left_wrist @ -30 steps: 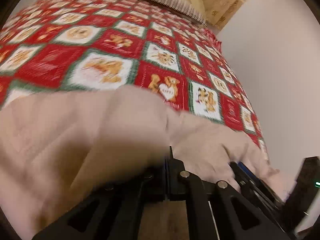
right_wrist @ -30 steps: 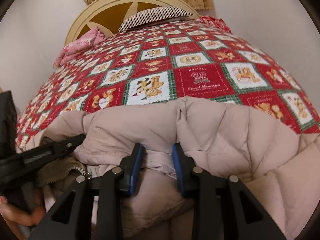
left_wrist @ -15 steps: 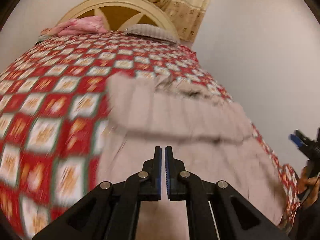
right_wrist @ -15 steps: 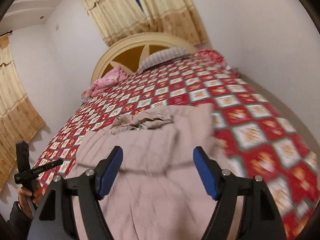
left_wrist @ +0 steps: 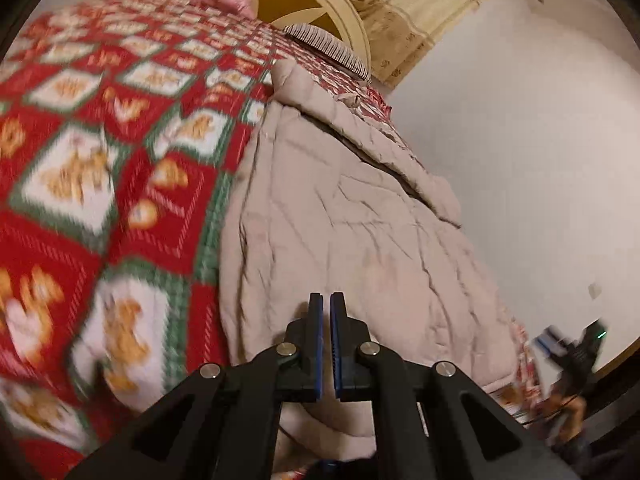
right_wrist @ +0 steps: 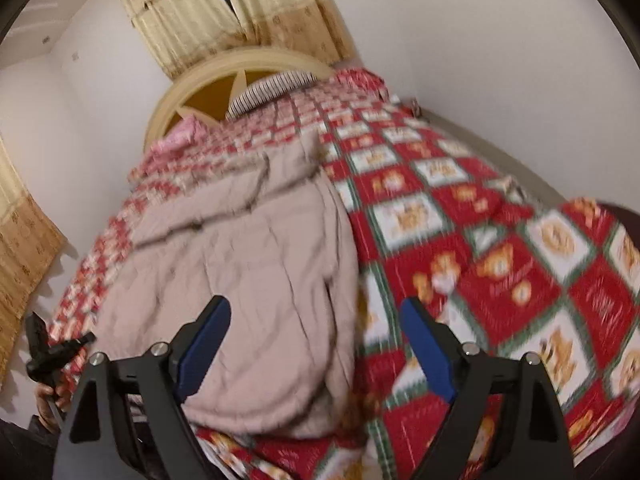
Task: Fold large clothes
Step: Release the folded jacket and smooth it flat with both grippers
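Observation:
A large beige quilted coat (left_wrist: 352, 224) lies spread lengthwise on the bed, its collar toward the headboard. It also shows in the right wrist view (right_wrist: 244, 272). My left gripper (left_wrist: 326, 320) is shut with nothing between its pads, held above the coat's near hem. My right gripper (right_wrist: 316, 320) is wide open and empty, above the coat's near right edge. The right gripper also shows small at the lower right of the left wrist view (left_wrist: 568, 348). The left gripper shows at the lower left of the right wrist view (right_wrist: 52, 354).
The bed carries a red, green and white patchwork blanket (right_wrist: 500, 264) with bear pictures. A striped pillow (right_wrist: 272, 88) and a pink cloth (right_wrist: 180, 140) lie by the rounded cream headboard (right_wrist: 200, 84). Curtains (right_wrist: 224, 20) hang behind. White walls flank the bed.
Both grippers have let go of the coat and pulled back. The right one opened wide, the left one shut. The coat now lies flat along the bed.

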`<state>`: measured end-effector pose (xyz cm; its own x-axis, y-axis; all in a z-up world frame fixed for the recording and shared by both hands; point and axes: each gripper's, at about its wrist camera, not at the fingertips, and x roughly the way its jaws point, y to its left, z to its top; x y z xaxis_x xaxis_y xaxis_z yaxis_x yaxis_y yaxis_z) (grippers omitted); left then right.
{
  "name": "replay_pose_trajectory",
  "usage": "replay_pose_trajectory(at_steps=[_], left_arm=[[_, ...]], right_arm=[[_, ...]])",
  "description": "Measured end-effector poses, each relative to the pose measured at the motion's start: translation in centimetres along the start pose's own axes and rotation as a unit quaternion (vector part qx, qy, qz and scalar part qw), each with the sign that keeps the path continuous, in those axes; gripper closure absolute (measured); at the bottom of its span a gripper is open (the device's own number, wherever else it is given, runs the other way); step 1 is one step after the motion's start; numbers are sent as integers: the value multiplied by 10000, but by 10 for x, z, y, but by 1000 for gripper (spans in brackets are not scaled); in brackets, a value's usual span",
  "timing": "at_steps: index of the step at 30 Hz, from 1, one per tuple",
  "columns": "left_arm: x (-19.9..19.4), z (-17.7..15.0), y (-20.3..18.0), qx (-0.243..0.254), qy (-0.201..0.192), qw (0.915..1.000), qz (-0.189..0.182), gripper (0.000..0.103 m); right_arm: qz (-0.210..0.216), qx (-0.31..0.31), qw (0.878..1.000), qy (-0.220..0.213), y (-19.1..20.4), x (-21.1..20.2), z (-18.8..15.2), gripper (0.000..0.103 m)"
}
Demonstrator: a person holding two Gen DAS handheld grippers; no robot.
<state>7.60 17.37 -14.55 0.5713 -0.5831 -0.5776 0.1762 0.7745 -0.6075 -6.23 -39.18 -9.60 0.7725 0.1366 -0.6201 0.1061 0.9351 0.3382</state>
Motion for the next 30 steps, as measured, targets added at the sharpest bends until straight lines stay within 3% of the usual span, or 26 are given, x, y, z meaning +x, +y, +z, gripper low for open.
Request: replay_pose_trajectory(at_steps=[8, 12, 14, 15, 18, 22, 24, 26, 28, 30], left_arm=[[2, -14, -11, 420, 29, 9984, 380, 100], [1, -17, 7, -43, 89, 9999, 107, 100], [-4, -20, 9, -122, 128, 9998, -70, 100], [-6, -23, 10, -56, 139, 9998, -159, 100], [-8, -31, 13, 24, 89, 9995, -317, 100], [-7, -32, 18, -216, 215, 9985, -461, 100], [-12, -28, 15, -42, 340, 9986, -390, 100], [-25, -24, 13, 194, 219, 9995, -155, 100], [-32, -22, 11, 374, 226, 9990, 112, 100], [-26, -22, 12, 345, 356, 9988, 44, 100]], right_arm=[[-296, -187, 9970, 693, 4, 46, -39, 14], [-128, -181, 9947, 999, 8, 61, -50, 17], [66, -162, 9938, 1100, 12, 63, -53, 30], [52, -268, 9928, 1168, 16, 64, -55, 31], [-162, -588, 9912, 1179, 23, 65, -58, 36], [-40, -250, 9933, 1131, 15, 66, -59, 30], [-29, -332, 9929, 1143, 19, 68, -59, 26], [-112, -496, 9920, 1155, 25, 69, -61, 24], [-183, -535, 9919, 1142, 27, 69, -61, 28], [-263, -539, 9919, 1118, 26, 69, -60, 37]])
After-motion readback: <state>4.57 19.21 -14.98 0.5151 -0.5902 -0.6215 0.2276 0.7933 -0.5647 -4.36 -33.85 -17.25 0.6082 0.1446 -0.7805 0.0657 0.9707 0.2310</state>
